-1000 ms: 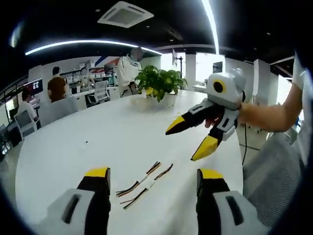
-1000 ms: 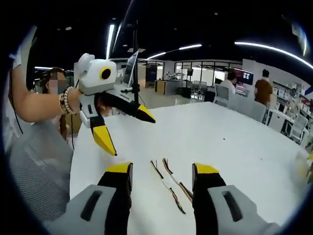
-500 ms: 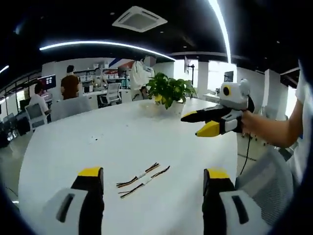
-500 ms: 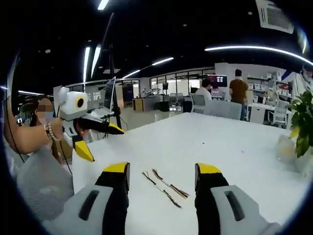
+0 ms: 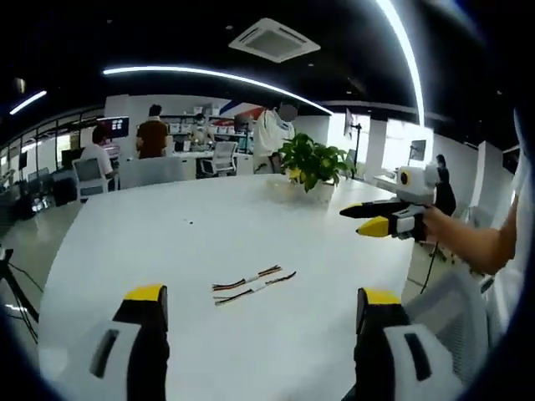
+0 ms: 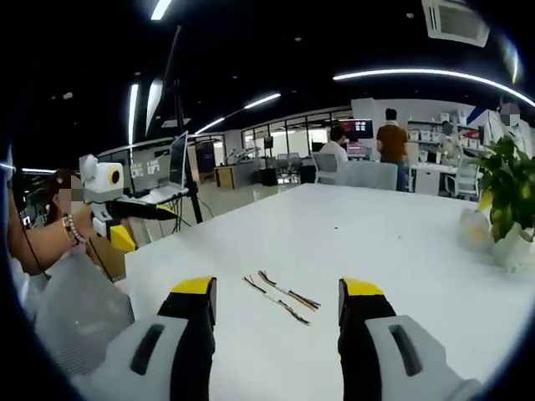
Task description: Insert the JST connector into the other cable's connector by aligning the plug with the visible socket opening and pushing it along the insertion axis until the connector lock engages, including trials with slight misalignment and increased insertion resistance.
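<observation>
White table [image 5: 167,242] is carrying two cables [image 5: 253,283] side by side at twelve o'clock; you're holding left gripper [image 5: 263,305] and right gripper [image 6: 277,294] gaping wide, empty.

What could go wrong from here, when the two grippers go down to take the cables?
The two cables lie close side by side on the white table, so one open gripper might pinch both. They are thin and flat, so the jaws may slip or grip the wires, not the connector. Both grippers are far off.
</observation>
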### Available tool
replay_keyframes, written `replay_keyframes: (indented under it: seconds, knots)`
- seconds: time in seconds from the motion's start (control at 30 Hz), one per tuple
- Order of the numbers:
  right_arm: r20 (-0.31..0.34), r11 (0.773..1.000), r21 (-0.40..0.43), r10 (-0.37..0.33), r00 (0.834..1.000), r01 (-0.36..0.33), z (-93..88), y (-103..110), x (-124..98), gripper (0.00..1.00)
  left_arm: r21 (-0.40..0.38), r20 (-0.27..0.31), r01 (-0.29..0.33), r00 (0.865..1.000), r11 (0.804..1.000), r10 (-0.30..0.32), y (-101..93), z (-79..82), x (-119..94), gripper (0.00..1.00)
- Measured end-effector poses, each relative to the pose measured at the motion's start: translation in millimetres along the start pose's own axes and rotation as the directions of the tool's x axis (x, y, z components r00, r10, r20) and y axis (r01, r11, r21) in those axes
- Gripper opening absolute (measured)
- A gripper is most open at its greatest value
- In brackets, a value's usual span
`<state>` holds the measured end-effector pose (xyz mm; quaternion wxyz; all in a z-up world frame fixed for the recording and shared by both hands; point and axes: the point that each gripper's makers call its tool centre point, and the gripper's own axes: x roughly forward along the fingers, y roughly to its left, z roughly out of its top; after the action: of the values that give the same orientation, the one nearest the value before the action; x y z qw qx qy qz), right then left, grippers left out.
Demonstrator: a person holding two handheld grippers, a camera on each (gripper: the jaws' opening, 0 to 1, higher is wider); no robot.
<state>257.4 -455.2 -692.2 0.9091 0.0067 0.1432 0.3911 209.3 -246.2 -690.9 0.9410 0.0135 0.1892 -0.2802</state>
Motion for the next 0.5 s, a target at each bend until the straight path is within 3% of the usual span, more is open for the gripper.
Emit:
replay_keyframes:
  seconds: [0.3,0.5]
  knots:
    - [-0.002,0.997,0.053,-0.063,0.998,0.063,-14.4,2,-22,0.63,-0.025,-0.009,-0.114,0.994,0.993,0.113,15.3,-20.5,-37,0.95]
    - [-0.046,0.995,0.05,-0.08,0.996,0.082,-30.7,9,-32,0.62,-0.025,-0.002,-0.14,0.99,0.99,0.14,21.6,-28.0,-60,0.95]
